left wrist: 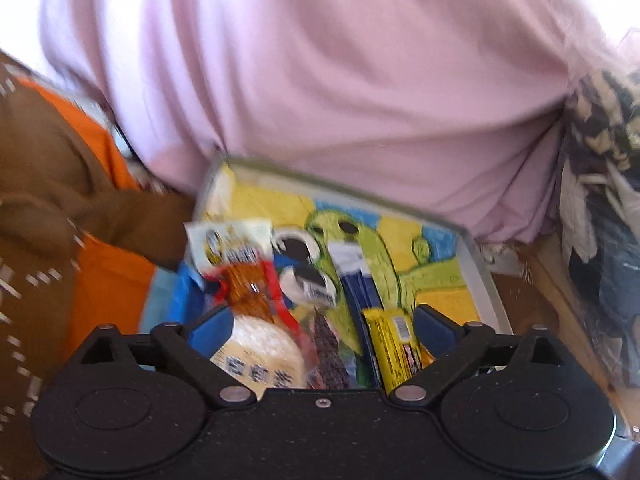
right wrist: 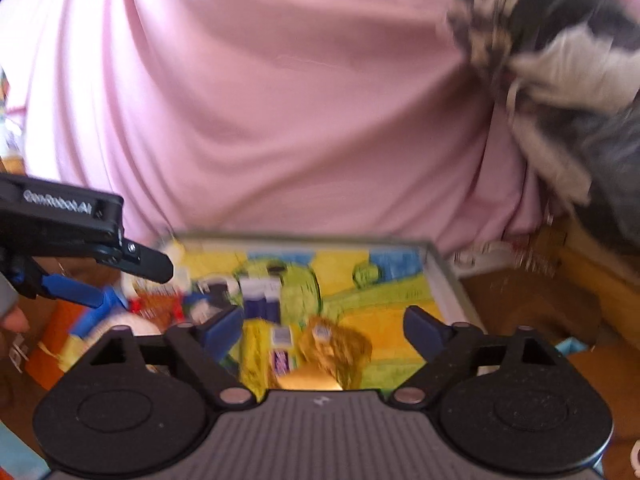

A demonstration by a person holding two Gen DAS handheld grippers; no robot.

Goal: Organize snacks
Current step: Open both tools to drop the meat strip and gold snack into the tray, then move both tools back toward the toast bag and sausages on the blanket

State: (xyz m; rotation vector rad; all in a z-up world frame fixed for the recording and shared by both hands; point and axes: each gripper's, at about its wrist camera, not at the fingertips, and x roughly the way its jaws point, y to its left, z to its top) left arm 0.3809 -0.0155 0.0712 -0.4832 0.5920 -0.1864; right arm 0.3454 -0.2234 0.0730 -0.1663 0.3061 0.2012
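Observation:
A grey-rimmed tray lined with a yellow and green cactus picture holds several snacks. In the left wrist view these are a red and orange packet, a round white cracker pack, a black and white packet, a blue packet and a yellow bar. My left gripper hovers open over them, gripping nothing. In the blurred right wrist view, my right gripper is open above a golden-brown snack and a yellow packet on the tray. The left gripper shows at the left there.
A pink cloth fills the space behind the tray. Brown patterned fabric and something orange lie to the left. A dark patterned cloth hangs at the right over a wooden edge.

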